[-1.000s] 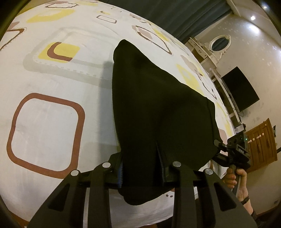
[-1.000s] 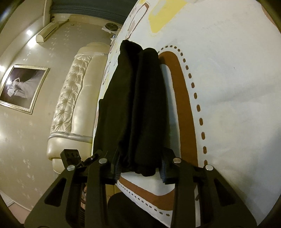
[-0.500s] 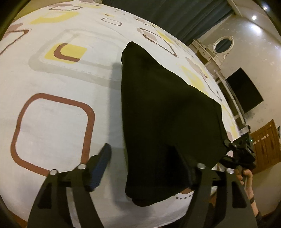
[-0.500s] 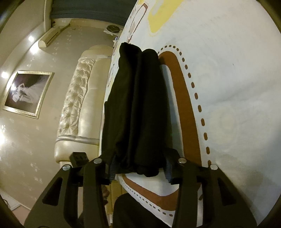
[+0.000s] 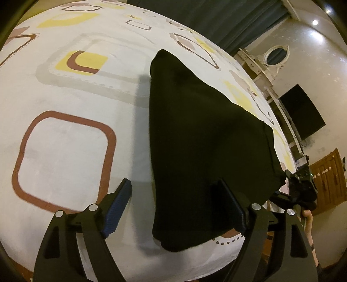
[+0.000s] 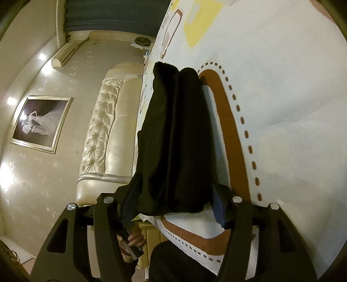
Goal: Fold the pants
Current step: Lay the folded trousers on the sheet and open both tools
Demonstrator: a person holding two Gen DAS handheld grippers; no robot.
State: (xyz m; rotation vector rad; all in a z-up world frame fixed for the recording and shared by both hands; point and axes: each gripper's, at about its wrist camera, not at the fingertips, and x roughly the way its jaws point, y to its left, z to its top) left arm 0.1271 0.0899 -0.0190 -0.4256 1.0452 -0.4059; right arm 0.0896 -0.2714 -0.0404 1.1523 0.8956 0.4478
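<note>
Black pants (image 5: pixel 206 141), folded into a thick pad, lie on the patterned white bed sheet (image 5: pixel 65 151) near the bed's front edge. My left gripper (image 5: pixel 173 184) hovers at their near corner with jaws opening wide. Its left pad stands clear over the sheet and its right pad (image 5: pixel 232 206) rests by the cloth. In the right wrist view the pants (image 6: pixel 177 130) run away from me between the opening jaws of my right gripper (image 6: pixel 175 184), whose pads no longer pinch the fabric. The right gripper (image 5: pixel 301 191) also shows at the pants' far corner in the left wrist view.
A tufted cream headboard (image 6: pixel 104 134) and a framed picture (image 6: pixel 41 123) are on the wall to the left. A dark TV (image 5: pixel 301 112), a wooden cabinet (image 5: pixel 327 175) and a curtain (image 5: pixel 216 17) stand beyond the bed. A hand (image 6: pixel 132 238) grips a handle below.
Both grippers' jaws have spread apart and let go of the pants' edge. The cloth has settled flat on the sheet. Neither hand has shifted much.
</note>
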